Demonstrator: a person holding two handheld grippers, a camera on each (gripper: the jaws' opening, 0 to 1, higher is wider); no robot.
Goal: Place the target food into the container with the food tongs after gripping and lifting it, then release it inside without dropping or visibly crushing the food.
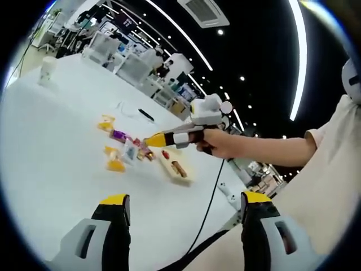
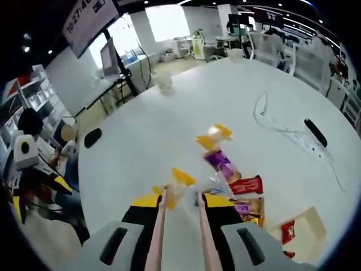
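Holding a pair of pale pink food tongs (image 2: 179,237) between its jaws, the right gripper (image 2: 180,226) points out over a white table (image 2: 169,124); its yellow-tipped jaws are clamped on the tong arms, which run forward side by side with a narrow gap between them. The tong tips reach a yellow-wrapped snack (image 2: 181,179) at 12 o'clock of the gripper, but whether they pinch it cannot be told. At 1 o'clock lie a purple packet (image 2: 221,161) and beyond it another yellow packet (image 2: 214,136); a red packet (image 2: 246,184) sits at 2 o'clock. The shallow cream container (image 2: 307,226) lies at 3 o'clock, near the view's lower right, with a small red item (image 2: 288,231) inside it. A white cable (image 2: 276,121) and a black marker-like object (image 2: 315,132) lie far across the table at 1 to 2 o'clock.

In the left gripper view, the left gripper (image 1: 185,206) hangs above the table (image 1: 51,164) with its two jaws standing wide apart and nothing between them. At 12 o'clock a person's hand (image 1: 217,142) holds the right gripper (image 1: 161,139) over the scattered snacks (image 1: 121,149), and the container (image 1: 176,166) lies just below it, holding a red piece and a brown one. A white cup (image 1: 48,69) stands far off at 10 o'clock.
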